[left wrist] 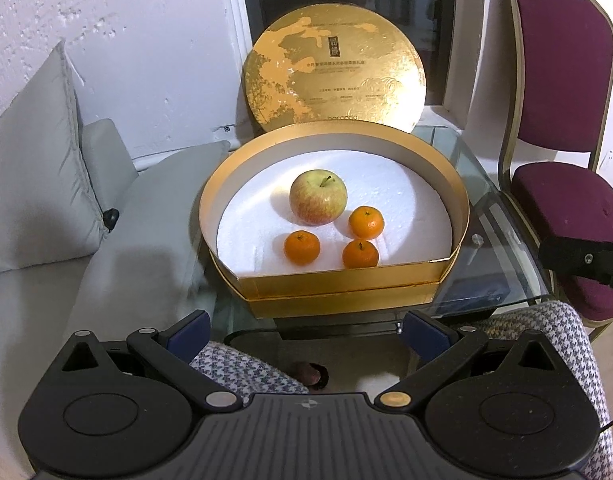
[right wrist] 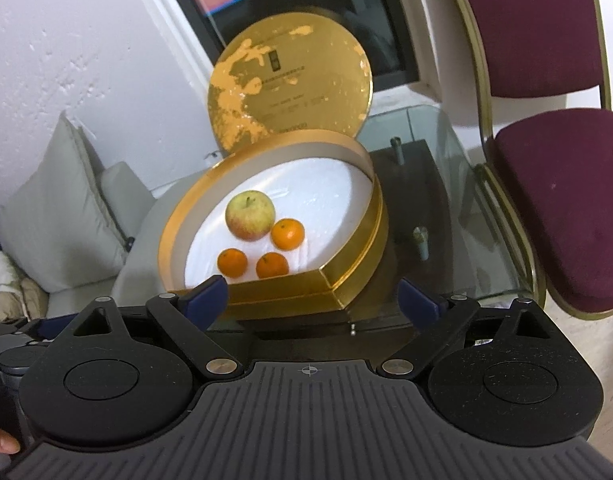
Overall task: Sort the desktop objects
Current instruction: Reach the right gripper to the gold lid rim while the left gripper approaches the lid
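Fruit sits in our gold box (left wrist: 338,276): one apple (left wrist: 318,197) and three oranges. The apple is near the middle of the white floor inside. One orange (left wrist: 365,222) is just beside it on the right. Another orange (left wrist: 301,247) lies in front on the left, and the third orange (left wrist: 360,254) lies in front on the right, close to the flat front wall. None of the oranges touch each other.

The box rests on a glass counter (left wrist: 502,232). Its round gold lid (left wrist: 333,68) stands up behind it and leans on the window.

We hold our left gripper (left wrist: 306,330) in front of the box. Its jaws are spread wide and there is nothing in them. Our right gripper (right wrist: 313,295) is also in front of the box, a bit to the right. Its jaws are wide apart too, and they hold nothing. Neither one touches the box.

A red chair (left wrist: 562,80) stands to the right of the counter. Grey cushions (left wrist: 38,168) lie to the left, by the white wall.
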Available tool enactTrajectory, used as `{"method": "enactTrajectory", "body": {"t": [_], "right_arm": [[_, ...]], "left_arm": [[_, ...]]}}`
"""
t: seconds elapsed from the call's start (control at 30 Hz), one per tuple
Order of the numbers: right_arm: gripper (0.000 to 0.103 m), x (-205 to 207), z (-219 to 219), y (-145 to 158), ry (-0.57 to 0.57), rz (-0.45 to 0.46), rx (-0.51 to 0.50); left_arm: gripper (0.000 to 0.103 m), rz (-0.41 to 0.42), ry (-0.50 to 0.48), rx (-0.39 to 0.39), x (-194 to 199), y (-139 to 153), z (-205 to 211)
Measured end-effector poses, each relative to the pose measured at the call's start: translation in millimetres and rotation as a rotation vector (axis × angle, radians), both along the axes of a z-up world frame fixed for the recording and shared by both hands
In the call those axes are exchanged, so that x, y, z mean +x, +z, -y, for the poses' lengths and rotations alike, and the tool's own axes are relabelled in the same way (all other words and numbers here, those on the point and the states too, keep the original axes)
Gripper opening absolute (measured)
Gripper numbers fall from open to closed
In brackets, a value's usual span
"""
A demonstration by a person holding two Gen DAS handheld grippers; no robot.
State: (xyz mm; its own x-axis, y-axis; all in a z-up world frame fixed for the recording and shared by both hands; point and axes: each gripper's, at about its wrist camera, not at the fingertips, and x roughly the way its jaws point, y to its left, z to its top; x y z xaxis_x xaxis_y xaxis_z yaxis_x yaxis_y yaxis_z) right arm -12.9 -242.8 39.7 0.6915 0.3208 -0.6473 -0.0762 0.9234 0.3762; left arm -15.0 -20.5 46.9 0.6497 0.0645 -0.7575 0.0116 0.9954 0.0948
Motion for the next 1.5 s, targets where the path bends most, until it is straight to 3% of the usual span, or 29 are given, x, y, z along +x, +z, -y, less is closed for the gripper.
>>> {"method": "enactTrajectory", "body": {"t": [0.67, 1.13, 1.37, 1.5], "right_arm": [[0.096, 37, -30, 10, -0.002, -0.037, -0.048], [0.096, 96, -25, 74, 0.018, 0.112, -0.081], [0.097, 133, -11, 84, 0.006, 0.13, -0.046], [0.097, 152, -4, 85, 0.003, 0.15, -0.034]], "left_arm": [[0.102, -0.058, 0.05, -0.069, 26, -8, -39], [0.102, 0.046, 0.242, -0.012, 76, 33, -100], [0.102, 0.035, 0.235, 0.009, 114, 35, -98], [0.102, 0.092, 0.208, 0.017, 133, 37, -95]]}}
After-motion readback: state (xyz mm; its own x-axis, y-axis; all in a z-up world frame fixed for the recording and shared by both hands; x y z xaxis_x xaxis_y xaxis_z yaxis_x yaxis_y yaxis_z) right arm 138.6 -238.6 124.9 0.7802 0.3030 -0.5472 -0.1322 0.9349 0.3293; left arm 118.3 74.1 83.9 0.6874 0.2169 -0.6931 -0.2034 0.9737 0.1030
